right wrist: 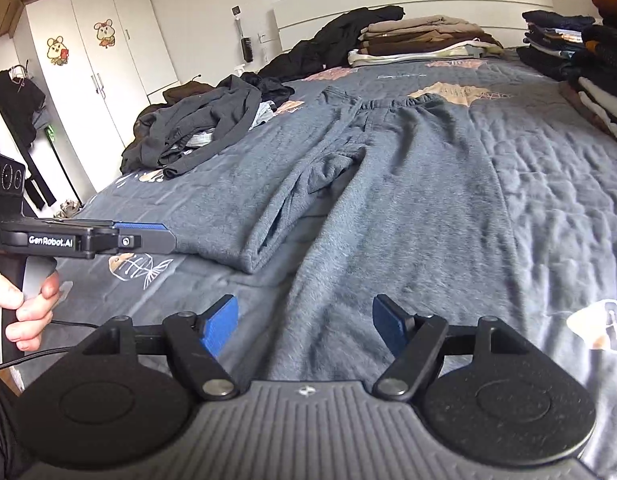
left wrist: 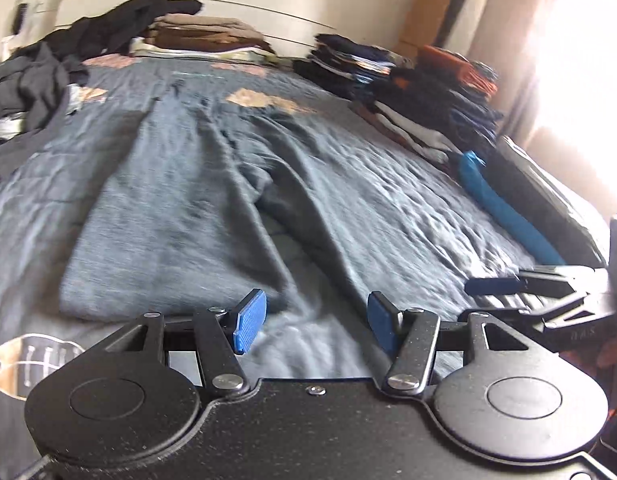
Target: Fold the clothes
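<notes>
I had both grippers spread wide and empty: the left gripper [left wrist: 312,326] and right gripper [right wrist: 304,322] hovered above the hems of the grey sweatpants [right wrist: 388,184], which lay flat on the quilted bedspread [right wrist: 548,184], waistband toward the headboard [right wrist: 388,4].

Both wrist cameras sit low behind their own spread blue-padded fingers, looking along the bed toward the white headboard [right wrist: 408,4], sharing the grey fleece trousers [right wrist: 388,184], seemingly from neighbouring spots.

White wardrobe [right wrist: 108,40], sunlit curtained window [left wrist: 580,40]
</notes>
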Demonstrator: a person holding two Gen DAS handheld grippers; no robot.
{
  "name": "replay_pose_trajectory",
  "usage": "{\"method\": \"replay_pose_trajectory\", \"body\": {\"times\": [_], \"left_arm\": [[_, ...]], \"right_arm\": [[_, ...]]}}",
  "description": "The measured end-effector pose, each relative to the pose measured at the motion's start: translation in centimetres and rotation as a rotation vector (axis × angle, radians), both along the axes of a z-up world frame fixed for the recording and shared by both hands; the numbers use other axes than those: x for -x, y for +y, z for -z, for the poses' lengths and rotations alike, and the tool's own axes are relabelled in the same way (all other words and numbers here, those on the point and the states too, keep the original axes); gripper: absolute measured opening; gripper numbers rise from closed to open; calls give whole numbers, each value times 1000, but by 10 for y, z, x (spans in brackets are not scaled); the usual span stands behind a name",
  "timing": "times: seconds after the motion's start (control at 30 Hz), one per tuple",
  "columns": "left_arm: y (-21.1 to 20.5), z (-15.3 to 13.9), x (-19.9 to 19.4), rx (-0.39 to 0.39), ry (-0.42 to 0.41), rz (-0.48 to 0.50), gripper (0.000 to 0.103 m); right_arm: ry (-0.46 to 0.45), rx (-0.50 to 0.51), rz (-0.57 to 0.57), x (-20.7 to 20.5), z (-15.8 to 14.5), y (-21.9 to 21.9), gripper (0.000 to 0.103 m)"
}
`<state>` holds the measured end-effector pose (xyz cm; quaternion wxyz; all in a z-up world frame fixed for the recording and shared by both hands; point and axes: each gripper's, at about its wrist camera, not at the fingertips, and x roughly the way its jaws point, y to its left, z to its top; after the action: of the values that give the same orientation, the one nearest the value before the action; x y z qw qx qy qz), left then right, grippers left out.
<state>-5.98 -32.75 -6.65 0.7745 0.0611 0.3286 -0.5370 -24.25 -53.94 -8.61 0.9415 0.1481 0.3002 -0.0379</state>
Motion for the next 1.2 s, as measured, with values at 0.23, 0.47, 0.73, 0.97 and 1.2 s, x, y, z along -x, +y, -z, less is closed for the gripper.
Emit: {"method": "replay_pose_trajectory", "body": {"times": [0.23,0.47,0.73,0.97,1.2], "left_arm": [[-5,8,59,-48,-7,158,56],[7,23,113,-99,21,270,56],[20,39,174,-157,53,398,56],[27,77,220,-277,87,479,56],[16,110,241,-340,129,484,55]], "right_arm": [[31,80,-13,45,-8,-2,73],[71,105,-54,105,-12,2,73],[156,110,-191,168,-10,23,73],[324,23,-287,195,21,36,73],[441,-55,-290,204,62,42,73]]}}
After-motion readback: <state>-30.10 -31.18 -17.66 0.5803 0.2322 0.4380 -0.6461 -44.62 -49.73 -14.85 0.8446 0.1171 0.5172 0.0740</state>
